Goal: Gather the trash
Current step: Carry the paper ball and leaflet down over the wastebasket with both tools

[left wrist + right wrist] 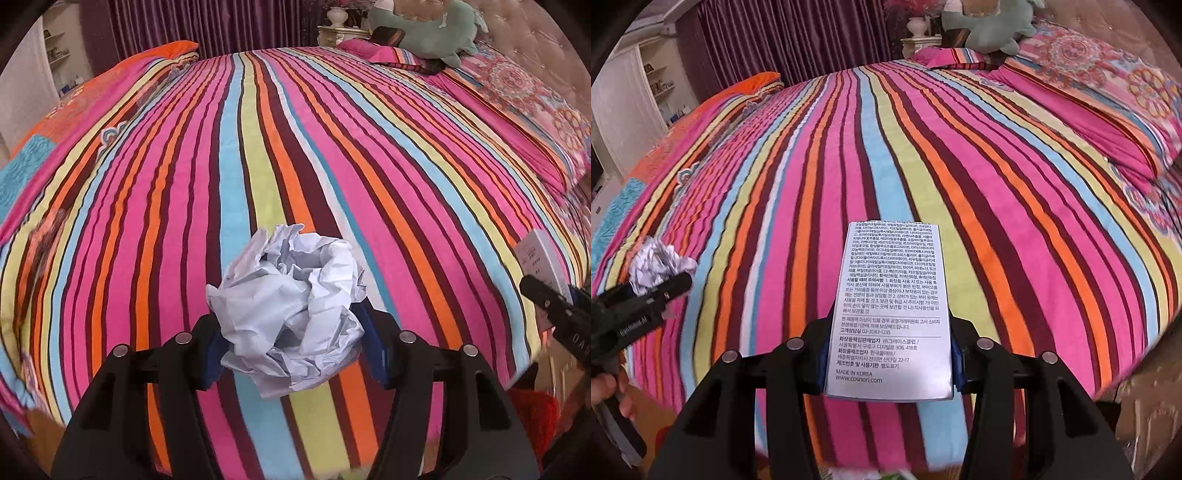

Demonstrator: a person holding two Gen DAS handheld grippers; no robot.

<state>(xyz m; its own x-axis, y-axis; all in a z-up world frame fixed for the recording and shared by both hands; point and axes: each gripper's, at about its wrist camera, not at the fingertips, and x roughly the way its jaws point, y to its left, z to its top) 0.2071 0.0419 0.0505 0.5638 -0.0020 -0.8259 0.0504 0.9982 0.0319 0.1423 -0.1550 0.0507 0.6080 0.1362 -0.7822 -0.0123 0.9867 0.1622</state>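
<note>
Left gripper (291, 332) clamps crumpled paper (291, 314); right gripper (890, 350) grips apparently a carton (892, 310).

Both wrist views low, close over striped bed (258, 147), facing headboard (1108, 40), side by side.

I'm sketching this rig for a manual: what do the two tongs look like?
Both tongs, left and right, are matte black plastic with two angular forked arms, round silver studs on top and blue pads inside the fingers. Seen from the right camera, the left one carries small white lettering on its side.
</note>
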